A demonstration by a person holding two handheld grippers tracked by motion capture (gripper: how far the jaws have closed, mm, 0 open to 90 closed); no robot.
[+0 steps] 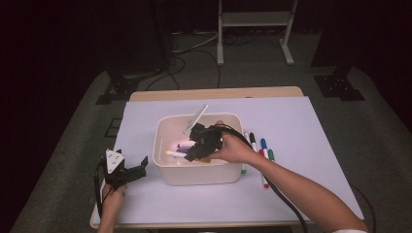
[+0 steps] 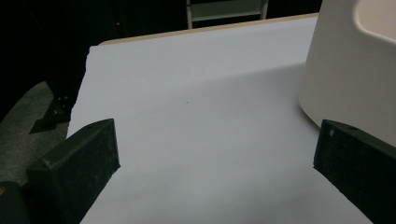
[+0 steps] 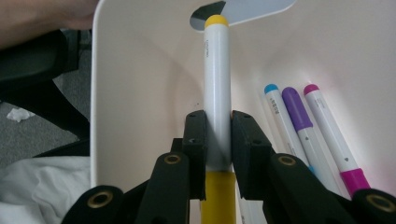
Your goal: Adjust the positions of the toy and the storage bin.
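High view looks down; both tool views sit close, sharing the bin [image 1: 197,172].

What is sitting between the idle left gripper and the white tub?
Nothing: in the left gripper view, bare white table cover runs from the open left gripper to the tub. The high view shows the same gap.
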